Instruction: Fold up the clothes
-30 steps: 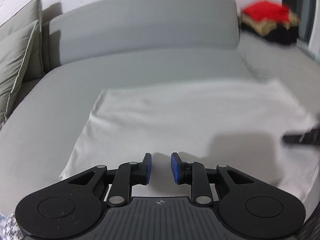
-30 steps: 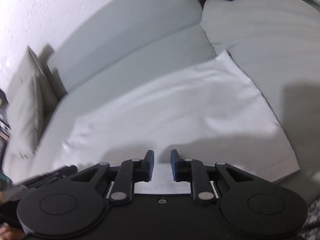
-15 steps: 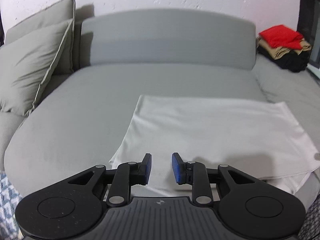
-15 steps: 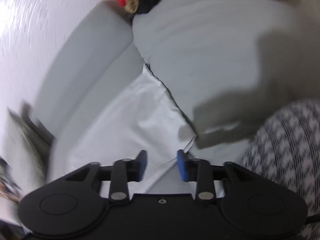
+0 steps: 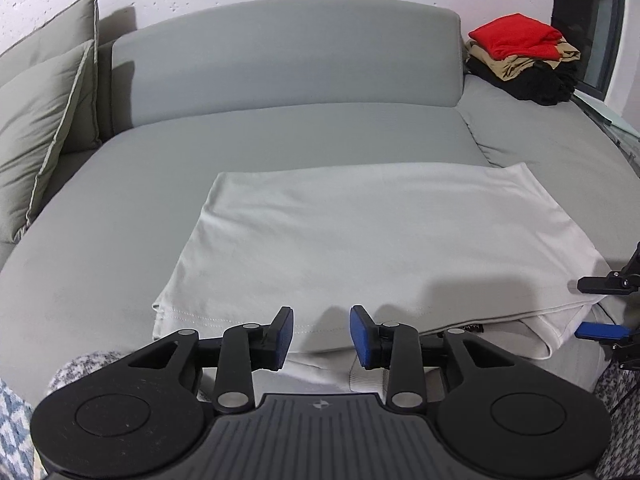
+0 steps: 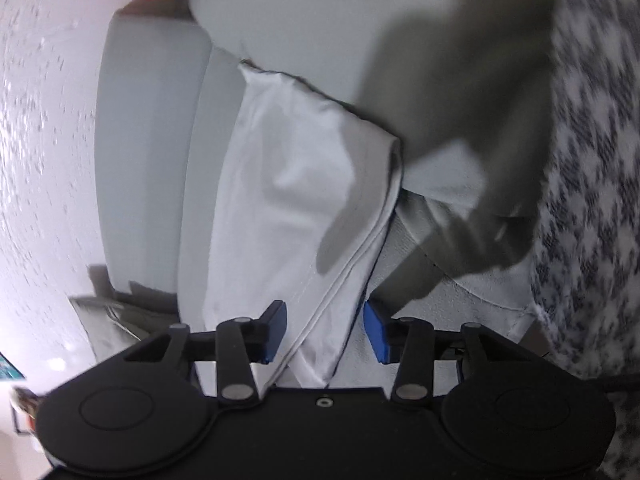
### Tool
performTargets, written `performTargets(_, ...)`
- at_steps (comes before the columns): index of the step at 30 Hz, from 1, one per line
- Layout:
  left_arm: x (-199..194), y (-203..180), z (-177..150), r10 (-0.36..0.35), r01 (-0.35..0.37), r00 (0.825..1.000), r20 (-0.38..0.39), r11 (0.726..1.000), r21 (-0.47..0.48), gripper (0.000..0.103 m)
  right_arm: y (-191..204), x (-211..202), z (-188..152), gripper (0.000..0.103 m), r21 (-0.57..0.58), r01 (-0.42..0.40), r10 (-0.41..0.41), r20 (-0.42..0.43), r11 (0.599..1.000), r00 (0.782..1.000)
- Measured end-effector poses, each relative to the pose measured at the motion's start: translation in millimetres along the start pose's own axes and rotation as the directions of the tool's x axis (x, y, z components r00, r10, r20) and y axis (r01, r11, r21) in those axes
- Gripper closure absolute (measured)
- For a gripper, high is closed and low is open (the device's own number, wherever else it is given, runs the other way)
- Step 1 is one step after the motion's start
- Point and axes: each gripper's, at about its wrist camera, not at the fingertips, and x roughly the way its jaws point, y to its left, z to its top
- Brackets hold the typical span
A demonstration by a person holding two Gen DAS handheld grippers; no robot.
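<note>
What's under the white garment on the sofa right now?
The white garment lies folded on the grey sofa seat; a lower layer shows at its near right corner. Anything else beneath is covered.

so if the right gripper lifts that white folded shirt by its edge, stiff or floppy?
Probably floppy: the white folded cotton shirt already sags and creases between the open right gripper fingers. Its layers look loose at the hem, so they may separate. Likely light, and apt to drag rather than slide on the grey fabric sofa.

Shirt on sofa — clothes pile behind, right.
</note>
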Motion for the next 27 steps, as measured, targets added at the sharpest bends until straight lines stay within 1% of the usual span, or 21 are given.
performTargets(3,2.4,2.1,0.4,0.008,-0.009,1.000,-0.008,1.000,-0.020,0.069,-10.1,-2.7,0.0,0.062,0.034,-0.071,0.069,0.056,0.997,0.996)
performTargets(4,2.6,3.7,0.3,0.011,-0.011,1.000,-0.009,1.000,-0.027,0.069,-13.2,-3.6,-0.2,0.064,0.043,-0.092,0.089,0.077,0.995,0.993)
performTargets(6,1.9,7.9,0.0,0.016,-0.016,1.000,-0.009,0.999,-0.043,0.069,-15.2,-4.8,-2.6,0.068,0.036,-0.101,0.095,0.136,0.994,0.986)
performTargets(8,1.4,12.4,0.2,0.023,-0.023,1.000,-0.009,0.998,-0.058,0.069,-17.2,-6.3,-1.8,0.068,0.016,-0.105,0.100,0.197,0.994,0.975)
performTargets(10,1.0,17.9,0.7,0.031,-0.032,0.999,-0.008,0.997,-0.075,0.069,-17.5,-8.2,2.8,0.067,-0.003,-0.092,0.090,0.257,0.996,0.962)
performTargets(13,2.8,29.7,2.4,0.046,-0.047,0.999,-0.006,0.992,-0.114,0.069,-16.8,-5.2,9.8,0.066,-0.052,-0.050,0.064,0.328,0.997,0.942)
performTargets(15,5.6,38.2,4.0,0.059,-0.061,0.998,-0.012,0.988,-0.139,0.069,-16.7,0.8,15.4,0.067,-0.068,-0.043,0.064,0.338,0.997,0.939)
performTargets(16,7.4,43.1,5.1,0.068,-0.070,0.998,-0.015,0.986,-0.152,0.070,-16.1,10.8,21.3,0.067,-0.062,-0.064,0.080,0.329,0.996,0.941)
performTargets(18,12.5,53.5,7.4,0.081,-0.084,0.996,-0.023,0.981,-0.178,0.071,-15.2,12.1,20.2,0.079,-0.061,-0.106,0.120,0.307,0.992,0.944)
performTargets(19,16.4,57.9,8.7,0.087,-0.091,0.996,-0.031,0.978,-0.189,0.071,-14.9,11.2,19.0,0.079,-0.063,-0.116,0.129,0.298,0.991,0.946)
performTargets(21,25.1,63.5,12.9,0.095,-0.103,0.994,-0.047,0.974,-0.201,0.075,-15.9,11.4,19.1,0.078,-0.058,-0.090,0.103,0.306,0.994,0.946)
performTargets(23,32.5,67.4,17.1,0.103,-0.112,0.993,-0.055,0.973,-0.204,0.075,-15.2,12.4,19.6,0.071,-0.055,-0.056,0.071,0.328,0.997,0.942)
performTargets(24,35.3,68.1,18.6,0.105,-0.115,0.993,-0.058,0.974,-0.197,0.075,-14.9,13.0,19.7,0.067,-0.049,-0.058,0.071,0.337,0.997,0.939)
performTargets(27,45.0,70.3,19.7,0.114,-0.129,0.989,-0.090,0.975,-0.180,0.076,-14.8,14.6,21.6,0.068,-0.033,-0.069,0.076,0.345,0.997,0.936)
